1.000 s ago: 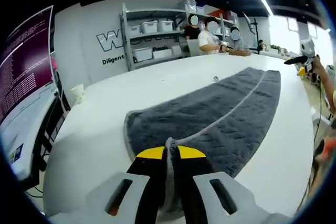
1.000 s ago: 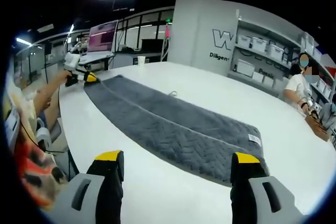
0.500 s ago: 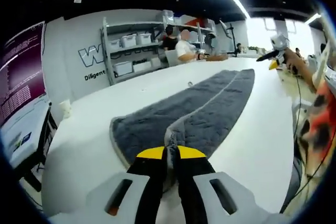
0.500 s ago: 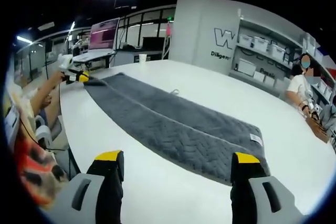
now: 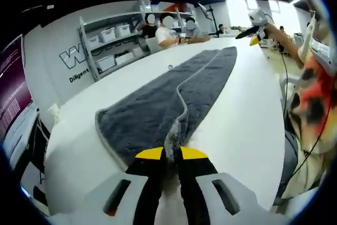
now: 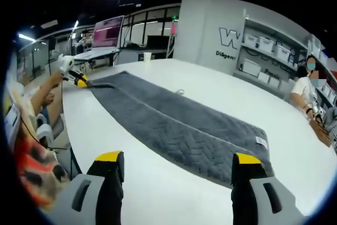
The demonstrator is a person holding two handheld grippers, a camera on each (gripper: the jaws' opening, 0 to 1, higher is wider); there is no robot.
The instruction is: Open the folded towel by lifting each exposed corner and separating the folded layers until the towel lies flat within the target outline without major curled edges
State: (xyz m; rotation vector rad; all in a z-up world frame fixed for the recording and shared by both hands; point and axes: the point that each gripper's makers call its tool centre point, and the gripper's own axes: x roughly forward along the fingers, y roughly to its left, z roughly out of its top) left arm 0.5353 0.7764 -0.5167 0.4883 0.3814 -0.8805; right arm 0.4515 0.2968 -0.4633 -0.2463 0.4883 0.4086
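**A:** What did we see from the left gripper view?

**B:** Our left gripper [image 5: 172,154] was clamped on a near corner of the grey towel [image 5: 174,85], its yellow-tipped jaws pressed together with the cloth pinched between them. The towel ran away from us as a long strip across the white tabletop [image 5: 247,114], with a pale seam down its middle. At its far end we saw the right gripper [image 5: 251,31] held in a person's hand, above the tabletop edge.

**A:** And from the right gripper view?

**B:** Our right gripper [image 6: 179,167] had its jaws spread wide, nothing between them, above the bare tabletop [image 6: 158,193] just short of the towel's [image 6: 179,130] near end. The towel lay flat along the tabletop, a small white label [image 6: 260,141] at its near right corner. At the far left corner we saw the left gripper [image 6: 80,80] pinching the cloth.

**A:** Anything around it?

**B:** Shelves with storage bins [image 5: 108,35] stood against a grey wall, people [image 5: 168,30] sat beyond the tabletop, and a laptop [image 6: 105,38] with a pink screen sat on a further desk
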